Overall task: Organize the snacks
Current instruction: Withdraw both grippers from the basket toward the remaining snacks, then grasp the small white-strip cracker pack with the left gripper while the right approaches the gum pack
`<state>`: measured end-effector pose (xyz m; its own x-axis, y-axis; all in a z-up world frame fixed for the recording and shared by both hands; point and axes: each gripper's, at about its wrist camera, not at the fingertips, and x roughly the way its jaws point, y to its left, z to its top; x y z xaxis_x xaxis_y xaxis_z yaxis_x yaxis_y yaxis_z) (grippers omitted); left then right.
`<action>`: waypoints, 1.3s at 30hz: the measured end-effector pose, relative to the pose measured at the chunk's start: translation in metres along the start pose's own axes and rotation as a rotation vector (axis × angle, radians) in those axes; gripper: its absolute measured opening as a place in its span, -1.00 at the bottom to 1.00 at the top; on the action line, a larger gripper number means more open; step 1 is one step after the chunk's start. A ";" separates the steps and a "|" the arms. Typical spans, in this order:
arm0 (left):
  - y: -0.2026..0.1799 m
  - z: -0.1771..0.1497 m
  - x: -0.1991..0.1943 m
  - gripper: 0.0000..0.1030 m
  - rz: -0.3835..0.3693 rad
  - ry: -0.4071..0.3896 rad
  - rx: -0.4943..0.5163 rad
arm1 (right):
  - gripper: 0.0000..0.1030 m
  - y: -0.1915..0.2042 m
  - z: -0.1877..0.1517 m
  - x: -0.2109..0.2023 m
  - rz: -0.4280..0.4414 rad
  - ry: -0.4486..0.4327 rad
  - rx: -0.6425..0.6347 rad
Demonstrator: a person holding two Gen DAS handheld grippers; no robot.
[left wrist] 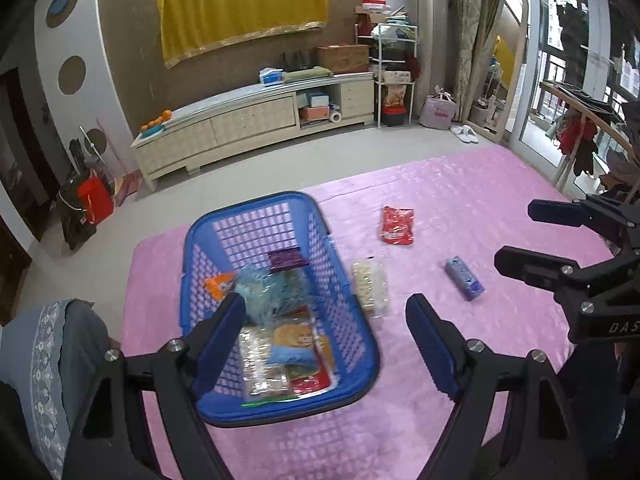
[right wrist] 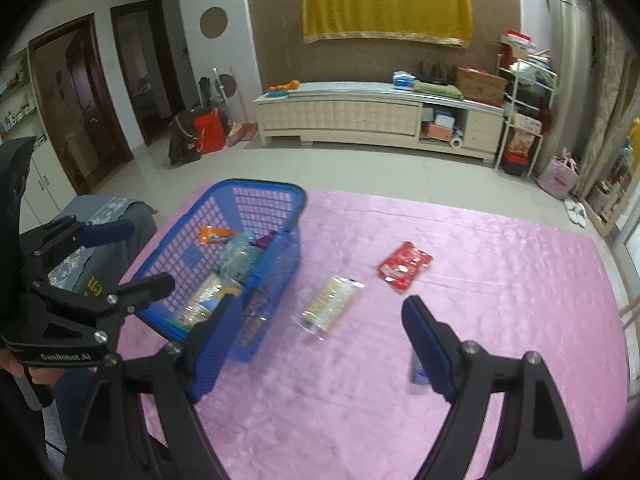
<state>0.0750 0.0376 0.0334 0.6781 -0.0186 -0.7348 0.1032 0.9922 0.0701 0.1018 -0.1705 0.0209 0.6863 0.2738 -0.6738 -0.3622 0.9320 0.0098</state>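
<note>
Holding your left tool [left wrist: 326, 330] spread, empty, over blue basket [left wrist: 352, 384] with snacks. Your right tool [right wrist: 322, 330] spread too. Red packet [left wrist: 397, 225], clear cracker pack [left wrist: 371, 288], blue packet [left wrist: 464, 278] lie on pink cloth [left wrist: 500, 208], beside basket.

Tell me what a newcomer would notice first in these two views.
The blue basket on the pink cloth draws the eye first, already holding several snack packs. Beside it on the cloth lie three loose snacks: a red packet, a clear cracker pack and a small blue pack. Both the left gripper and right gripper hang open and empty.
</note>
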 end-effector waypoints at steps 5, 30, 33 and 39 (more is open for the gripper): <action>-0.030 0.006 0.003 0.57 0.001 0.004 0.010 | 0.66 -0.028 -0.012 -0.016 -0.022 -0.005 0.019; -0.132 0.017 0.110 0.57 -0.005 0.151 0.051 | 0.68 -0.144 -0.064 0.037 -0.065 0.133 0.140; -0.133 0.017 0.125 0.57 0.020 0.158 0.065 | 0.68 -0.149 -0.069 0.056 -0.063 0.161 0.145; -0.132 0.014 0.162 0.32 0.050 0.205 0.059 | 0.68 -0.158 -0.075 0.094 -0.050 0.193 0.177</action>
<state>0.1816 -0.0985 -0.0859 0.5220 0.0616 -0.8507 0.1201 0.9821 0.1448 0.1761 -0.3097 -0.0992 0.5619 0.1915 -0.8048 -0.2034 0.9749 0.0900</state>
